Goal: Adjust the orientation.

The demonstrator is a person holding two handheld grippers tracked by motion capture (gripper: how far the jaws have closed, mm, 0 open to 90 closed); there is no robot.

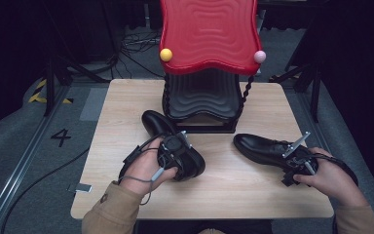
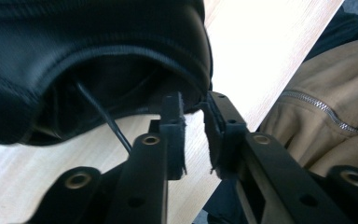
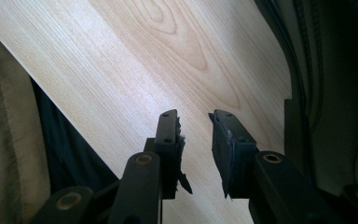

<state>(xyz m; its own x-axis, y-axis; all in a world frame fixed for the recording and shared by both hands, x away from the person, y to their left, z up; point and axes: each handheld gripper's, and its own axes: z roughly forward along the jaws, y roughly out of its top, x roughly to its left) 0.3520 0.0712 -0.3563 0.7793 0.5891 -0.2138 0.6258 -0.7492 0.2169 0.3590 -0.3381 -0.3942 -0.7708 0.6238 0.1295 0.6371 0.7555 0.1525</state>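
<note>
While the left gripper [image 1: 177,151] sits at the lower middle of the high view, it lies right over the heel end of the left shoe [image 1: 156,123], whose toe points toward the upper left of that picture. From the left gripper view, the jaws stand a little apart with only a narrow gap of tabletop between them; the rim of the shoe's heel opening [image 2: 121,60] curves across the upper frame just beyond the tips, and nothing is pinched between the pads.

At the lower right of the high view, the right gripper [image 1: 297,163] rests at the heel of the right shoe [image 1: 258,146], which stretches toward the middle of the wooden table [image 1: 126,97]. Seen in the right gripper view, its jaws [image 3: 193,135] are likewise parted over bare wood, pressing on nothing, with the dark side of the shoe [image 3: 335,93] along the right edge, beside the jaws.

Behind both shoes, at the top middle, stands a black rack [image 1: 202,97] under a wavy red top [image 1: 209,34].
</note>
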